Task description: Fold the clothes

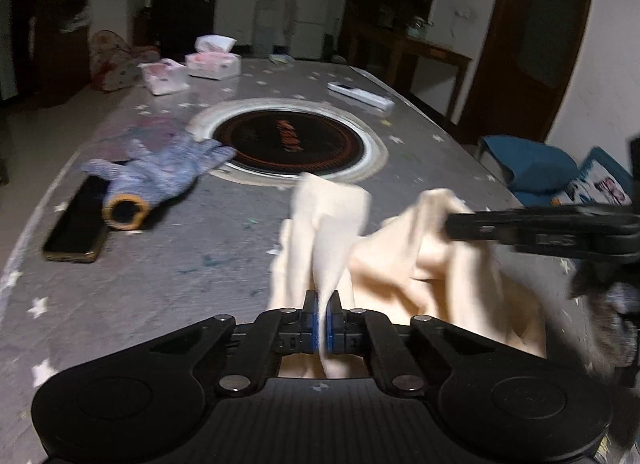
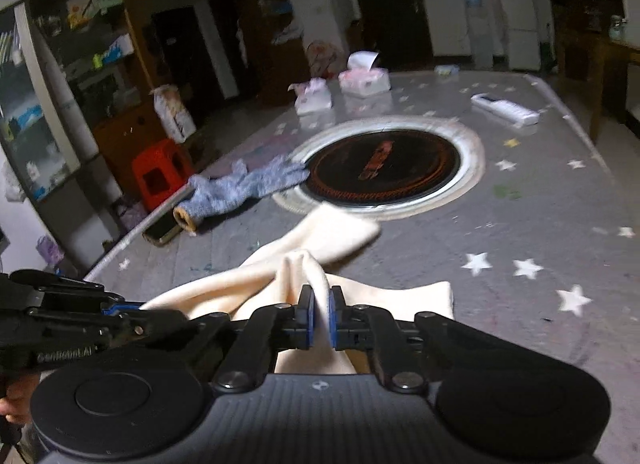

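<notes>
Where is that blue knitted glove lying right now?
The blue knitted glove lies on the table, left of the cream cloth in both views, its fingertips at the round black cooktop and its cuff beside a dark phone.

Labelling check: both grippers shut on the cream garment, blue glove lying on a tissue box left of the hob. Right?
Not quite. The blue glove lies partly on a black phone, not a tissue box, as the left wrist view shows. Left gripper and right gripper are both shut on the cream garment.
</notes>
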Motion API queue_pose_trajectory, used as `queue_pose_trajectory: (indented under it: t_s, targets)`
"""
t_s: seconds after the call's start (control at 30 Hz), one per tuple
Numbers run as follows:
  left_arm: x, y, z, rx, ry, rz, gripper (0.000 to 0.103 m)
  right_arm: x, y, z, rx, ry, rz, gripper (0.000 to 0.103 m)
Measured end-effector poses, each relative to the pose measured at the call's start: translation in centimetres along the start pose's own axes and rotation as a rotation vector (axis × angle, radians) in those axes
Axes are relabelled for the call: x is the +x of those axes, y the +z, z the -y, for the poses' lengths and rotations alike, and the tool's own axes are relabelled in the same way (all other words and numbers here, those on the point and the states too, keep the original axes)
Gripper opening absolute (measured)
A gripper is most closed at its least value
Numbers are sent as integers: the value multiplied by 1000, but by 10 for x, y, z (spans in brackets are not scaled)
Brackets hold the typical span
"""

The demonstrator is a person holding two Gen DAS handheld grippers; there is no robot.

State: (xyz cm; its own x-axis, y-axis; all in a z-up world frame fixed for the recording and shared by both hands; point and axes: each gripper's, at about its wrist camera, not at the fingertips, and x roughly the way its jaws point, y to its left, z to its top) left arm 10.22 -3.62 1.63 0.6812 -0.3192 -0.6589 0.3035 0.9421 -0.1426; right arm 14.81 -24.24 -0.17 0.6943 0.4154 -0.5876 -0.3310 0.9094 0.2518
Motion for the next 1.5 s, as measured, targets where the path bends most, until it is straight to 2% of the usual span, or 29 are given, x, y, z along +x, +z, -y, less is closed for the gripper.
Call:
queue_pose_trajectory:
  t_s: [0.23, 0.5, 0.6, 0.73, 0.8, 0.87, 0.9, 0.93, 0.97, 1.0, 1.07, 1.13, 1.23, 1.3, 1.5]
  targets:
    - [-49, -16, -14, -43, 60, 65, 3, -73, -15, 11, 40, -82, 109, 6]
    - [-102, -51, -28, -110, 113, 91, 3, -150, -55, 34, 145, -187, 192, 6]
    - [-116, -68, -34, -135, 127, 76, 3, -165, -77, 46, 203, -222, 171, 6]
    - [-117, -90, -40, -143, 147, 7, 4, -172, -106, 62, 260, -274, 102, 7]
    - [-116, -99, -43, -146, 162, -25, 9, -174, -117, 66, 268, -300, 73, 9]
    - [-119, -102, -45, -140, 167, -30, 12, -180, -122, 68, 271, -321, 62, 14]
    - [-122, -103, -44, -132, 170, -27, 16, -183, -125, 68, 272, -331, 56, 15]
    - [-125, -103, -44, -123, 176, -20, 18, -188, -126, 68, 269, -344, 60, 21]
    - [-128, -102, -43, -113, 184, -12, 26, -192, -125, 68, 264, -358, 70, 26]
    - [-131, -101, -42, -105, 187, -2, 32, -196, -124, 68, 258, -368, 77, 27]
    - [-135, -98, -39, -89, 185, 18, 33, -204, -119, 64, 234, -382, 99, 35]
    - [-136, -94, -34, -65, 176, 34, 37, -206, -112, 58, 204, -370, 112, 39]
    - [-129, -84, -24, -32, 170, 44, 39, -197, -104, 45, 159, -307, 104, 40]
    - [-122, -78, -18, -7, 155, 50, 45, -184, -100, 35, 122, -259, 87, 44]
    - [-78, -63, -4, 63, 121, 11, 44, -148, -90, 11, 52, -167, 36, 45]
